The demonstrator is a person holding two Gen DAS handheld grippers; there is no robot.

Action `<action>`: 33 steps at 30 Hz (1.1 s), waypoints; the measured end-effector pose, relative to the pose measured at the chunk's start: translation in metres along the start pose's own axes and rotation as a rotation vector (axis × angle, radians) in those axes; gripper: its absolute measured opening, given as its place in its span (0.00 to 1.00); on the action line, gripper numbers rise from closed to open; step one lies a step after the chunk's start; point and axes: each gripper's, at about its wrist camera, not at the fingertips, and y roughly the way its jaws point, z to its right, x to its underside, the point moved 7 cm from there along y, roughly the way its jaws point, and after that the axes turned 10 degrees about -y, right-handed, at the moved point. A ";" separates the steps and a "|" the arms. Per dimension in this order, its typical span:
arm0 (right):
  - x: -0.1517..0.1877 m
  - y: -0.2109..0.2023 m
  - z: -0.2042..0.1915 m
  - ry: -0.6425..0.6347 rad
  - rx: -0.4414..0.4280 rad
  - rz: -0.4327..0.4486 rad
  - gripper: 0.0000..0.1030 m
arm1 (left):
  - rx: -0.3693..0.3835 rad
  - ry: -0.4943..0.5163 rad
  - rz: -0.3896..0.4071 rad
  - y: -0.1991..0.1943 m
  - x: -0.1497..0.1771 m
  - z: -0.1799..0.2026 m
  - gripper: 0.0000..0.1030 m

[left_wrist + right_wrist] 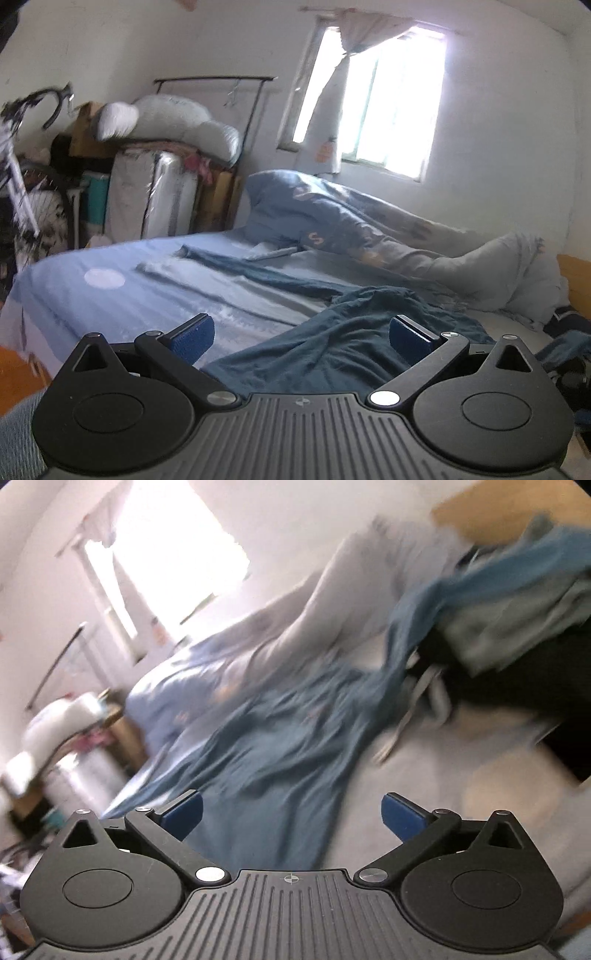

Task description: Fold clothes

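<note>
The dark teal garment (332, 343) lies spread and wrinkled on the bed (110, 295), its bulk at the near edge and one long strip running toward the far side, where a bunched duvet (369, 229) occupies the wall edge. No fold is visible; judged from this, the folding is at an early stage, with flattening and all folds remaining. More clothes (517, 602) are heaped at the headboard corner, unfolded.

The left gripper (301, 334) points slightly downward over the garment, jaws spread wide, nothing between the pads. The right gripper (291, 812) is tilted, its view blurred; its jaws are likewise released and hold nothing, with the garment lying below.
</note>
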 end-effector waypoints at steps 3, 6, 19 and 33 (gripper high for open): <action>-0.007 -0.009 0.016 -0.018 0.117 0.055 1.00 | 0.056 0.071 0.026 -0.004 -0.003 0.024 1.00; -0.014 -0.023 0.035 -0.008 0.209 0.110 1.00 | 0.136 0.140 0.050 -0.008 -0.006 0.058 1.00; -0.018 -0.085 0.165 0.399 0.408 0.356 1.00 | 0.465 0.365 0.090 0.009 0.025 0.200 1.00; -0.082 -0.078 0.247 0.162 0.380 0.377 1.00 | 0.478 0.293 -0.051 0.069 0.074 0.239 1.00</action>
